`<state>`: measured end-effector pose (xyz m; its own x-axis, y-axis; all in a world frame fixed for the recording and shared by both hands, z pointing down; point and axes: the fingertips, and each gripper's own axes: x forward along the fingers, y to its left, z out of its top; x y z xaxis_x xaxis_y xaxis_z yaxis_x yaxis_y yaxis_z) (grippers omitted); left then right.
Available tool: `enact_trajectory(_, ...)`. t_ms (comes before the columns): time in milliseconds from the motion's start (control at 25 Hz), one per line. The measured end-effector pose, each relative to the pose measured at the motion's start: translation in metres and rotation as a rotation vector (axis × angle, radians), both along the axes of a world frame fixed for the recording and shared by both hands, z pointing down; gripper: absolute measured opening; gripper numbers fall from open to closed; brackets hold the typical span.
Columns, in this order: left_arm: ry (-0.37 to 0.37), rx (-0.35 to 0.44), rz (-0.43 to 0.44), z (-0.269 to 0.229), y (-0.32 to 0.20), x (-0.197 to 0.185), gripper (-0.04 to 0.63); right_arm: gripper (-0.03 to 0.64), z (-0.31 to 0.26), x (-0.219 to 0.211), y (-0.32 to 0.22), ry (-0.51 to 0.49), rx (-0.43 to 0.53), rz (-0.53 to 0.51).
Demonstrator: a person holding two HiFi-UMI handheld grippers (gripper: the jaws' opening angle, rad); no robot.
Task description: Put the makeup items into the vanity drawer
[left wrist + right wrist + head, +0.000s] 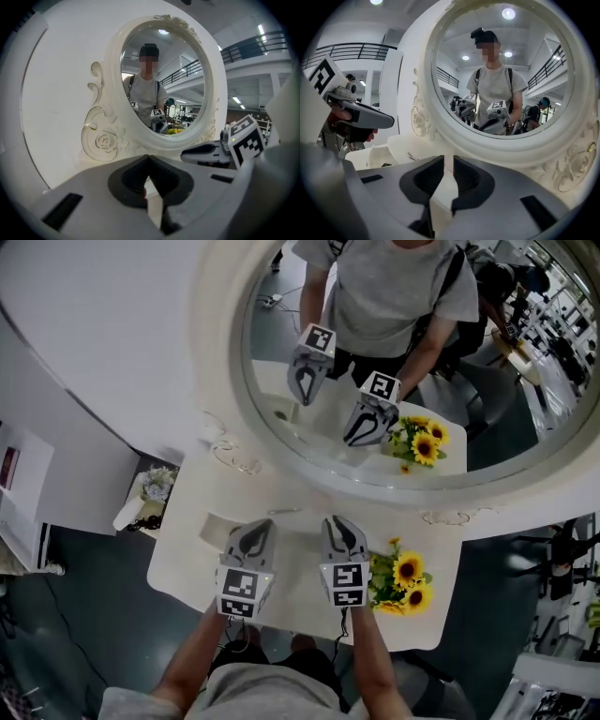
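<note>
White vanity table (300, 488) fills mid-frame in the head view. A round mirror in a carved white frame (221, 362) takes the upper half.

- Yellow sunflower bunch (405, 579): lower right of the tabletop, just beside the right gripper (339, 521).
- Left gripper (255, 526): lower centre, next to the right one. Both point toward the mirror and show reflected in it.
- Left gripper view: jaw tips of the left gripper (147, 161) meet, nothing between them.
- Right gripper view: the right gripper (445, 161) shows a narrow slit between its tips, with bare tabletop through it. It holds nothing.
- Shallow rectangular recess (214, 529): left part of the tabletop, just left of the left gripper. Can't tell if it's the drawer.
- Small dark item (386, 164): lower left of the right gripper view, on a raised white ledge. Too small to identify as makeup.
</note>
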<state>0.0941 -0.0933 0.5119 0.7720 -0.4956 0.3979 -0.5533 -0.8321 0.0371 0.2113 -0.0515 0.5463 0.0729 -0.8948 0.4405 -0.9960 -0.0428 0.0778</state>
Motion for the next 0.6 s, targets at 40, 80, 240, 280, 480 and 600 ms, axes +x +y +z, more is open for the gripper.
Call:
enact_trajectory(40, -0.001, -0.003, 0.000, 0.002, -0.001, 0.001, 0.000, 0.072, 0.005, 0.000, -0.003, -0.005, -0.017, -0.011)
enact_trajectory(80, -0.004, -0.008, 0.000, 0.005, -0.002, 0.003, 0.000, 0.112, 0.010, 0.000, -0.006, -0.009, -0.035, -0.023)
enact_trajectory(240, -0.009, -0.029, -0.001, 0.014, -0.004, 0.006, 0.000, 0.171, 0.024, 0.003, -0.020, -0.001, -0.081, -0.042)
enact_trajectory(280, -0.008, -0.033, -0.001, 0.017, -0.004, 0.006, 0.000, 0.173, 0.026, 0.004, -0.024, 0.001, -0.090, -0.042)
enact_trajectory(480, -0.010, -0.048, -0.001, 0.022, -0.005, 0.007, 0.000, 0.182, 0.041, 0.009, -0.040, 0.039, -0.148, -0.055)
enact_trajectory(600, -0.015, -0.056, -0.010, 0.025, -0.007, 0.006, 0.000, 0.183, 0.049, 0.011, -0.045, 0.056, -0.173, -0.065)
